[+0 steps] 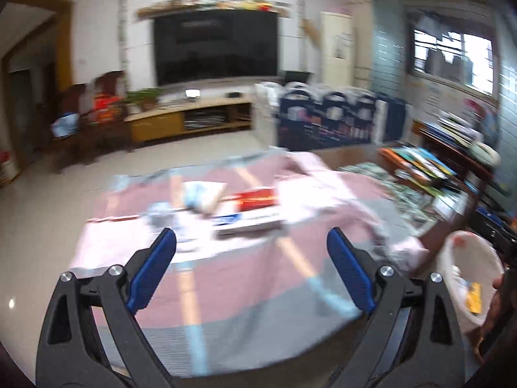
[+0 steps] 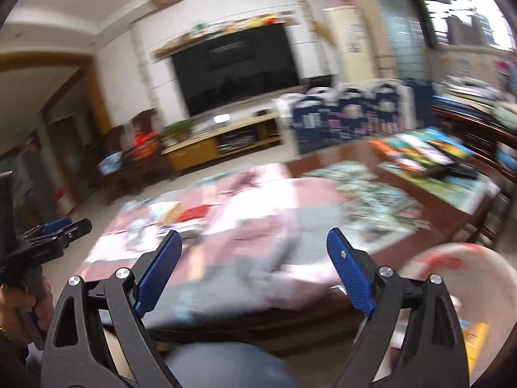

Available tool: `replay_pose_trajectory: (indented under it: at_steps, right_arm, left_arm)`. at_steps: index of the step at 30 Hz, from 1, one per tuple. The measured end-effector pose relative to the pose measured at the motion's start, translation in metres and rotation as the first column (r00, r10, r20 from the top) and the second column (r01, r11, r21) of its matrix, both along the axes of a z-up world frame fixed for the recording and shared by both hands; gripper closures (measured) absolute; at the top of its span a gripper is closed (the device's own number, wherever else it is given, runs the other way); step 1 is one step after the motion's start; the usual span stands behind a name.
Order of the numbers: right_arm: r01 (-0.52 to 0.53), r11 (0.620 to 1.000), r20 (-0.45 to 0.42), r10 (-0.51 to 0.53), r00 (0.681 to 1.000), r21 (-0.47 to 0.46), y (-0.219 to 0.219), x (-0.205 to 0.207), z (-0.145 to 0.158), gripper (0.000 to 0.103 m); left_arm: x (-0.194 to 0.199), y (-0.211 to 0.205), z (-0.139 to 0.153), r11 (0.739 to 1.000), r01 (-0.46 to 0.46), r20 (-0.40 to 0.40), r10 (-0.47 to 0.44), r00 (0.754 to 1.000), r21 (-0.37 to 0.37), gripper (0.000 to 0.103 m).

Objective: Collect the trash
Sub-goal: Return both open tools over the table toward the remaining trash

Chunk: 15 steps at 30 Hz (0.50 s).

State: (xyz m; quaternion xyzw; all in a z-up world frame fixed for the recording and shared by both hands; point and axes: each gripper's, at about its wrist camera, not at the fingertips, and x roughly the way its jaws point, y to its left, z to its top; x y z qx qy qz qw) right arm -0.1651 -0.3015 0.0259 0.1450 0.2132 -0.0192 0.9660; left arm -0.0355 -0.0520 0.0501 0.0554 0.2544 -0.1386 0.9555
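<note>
Trash lies on a table under a pink and grey striped cloth [image 1: 245, 278]: a red packet [image 1: 257, 199], a crumpled pale wrapper [image 1: 202, 195], a white and blue flat box [image 1: 248, 221]. My left gripper [image 1: 252, 242] is open and empty, above the near part of the cloth, short of the trash. A white trash bin [image 1: 471, 278] with a yellow wrapper [image 1: 473, 297] inside stands at the lower right. My right gripper [image 2: 253, 244] is open and empty above the cloth [image 2: 226, 242]; the bin [image 2: 484, 291] is to its right. The left gripper [image 2: 55, 232] shows at the left edge.
Both views are blurred. Books and magazines [image 1: 416, 165] cover the far right of the table. A TV [image 1: 216, 47] on the wall, a low cabinet [image 1: 190, 119] and a dark printed sofa [image 1: 339, 116] stand beyond. My knee [image 2: 226, 365] is below the right gripper.
</note>
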Motion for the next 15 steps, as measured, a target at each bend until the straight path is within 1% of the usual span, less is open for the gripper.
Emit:
replay_pose_trajectory:
  at_steps: [1,2,3,4,6,8,9,11,15]
  right_arm:
    - [-0.039,0.999,0.006,0.039,0.999,-0.024,0.018,0.012,0.002,0.014]
    - [-0.088,0.994,0.015,0.089,0.996,-0.058,0.039,0.026,0.004,0.014]
    - [-0.116,0.99,0.016,0.118,0.993,-0.076,0.053,0.035,0.005,0.014]
    - [-0.156,0.982,0.012,0.158,0.987,-0.104,0.072,0.048,0.004,0.014]
    - [-0.204,0.97,0.005,0.206,0.978,-0.132,0.094,0.065,0.003,0.014]
    - [-0.244,0.957,-0.004,0.246,0.969,-0.159,0.113,0.079,-0.001,0.014]
    - [-0.258,0.949,-0.039,0.256,0.966,-0.182,0.121,0.088,-0.006,0.014]
    - [-0.266,0.943,-0.082,0.255,0.964,-0.2,0.131,0.094,-0.009,0.014]
    - [-0.258,0.951,-0.048,0.254,0.966,-0.172,0.123,0.086,-0.008,0.014]
  left_arm:
    - [0.001,0.022,0.001,0.998,-0.057,0.014,0.057,0.998,-0.001,0.009]
    - [0.002,0.037,0.001,0.996,-0.092,0.024,0.092,0.995,-0.002,0.008]
    - [0.002,0.053,0.001,0.992,-0.125,0.036,0.125,0.991,-0.002,0.008]
    - [0.003,0.064,0.0,0.988,-0.151,0.047,0.151,0.987,0.002,0.008]
    - [0.005,0.084,-0.005,0.981,-0.193,0.076,0.191,0.979,0.028,0.008]
    - [0.003,0.094,-0.015,0.979,-0.204,0.09,0.201,0.976,0.029,0.008]
    - [0.006,0.1,-0.021,0.977,-0.211,0.06,0.209,0.976,0.031,0.007]
    - [0.007,0.098,-0.022,0.977,-0.208,0.052,0.205,0.977,0.042,0.007]
    - [0.006,0.088,-0.026,0.978,-0.191,0.053,0.187,0.981,0.078,0.007]
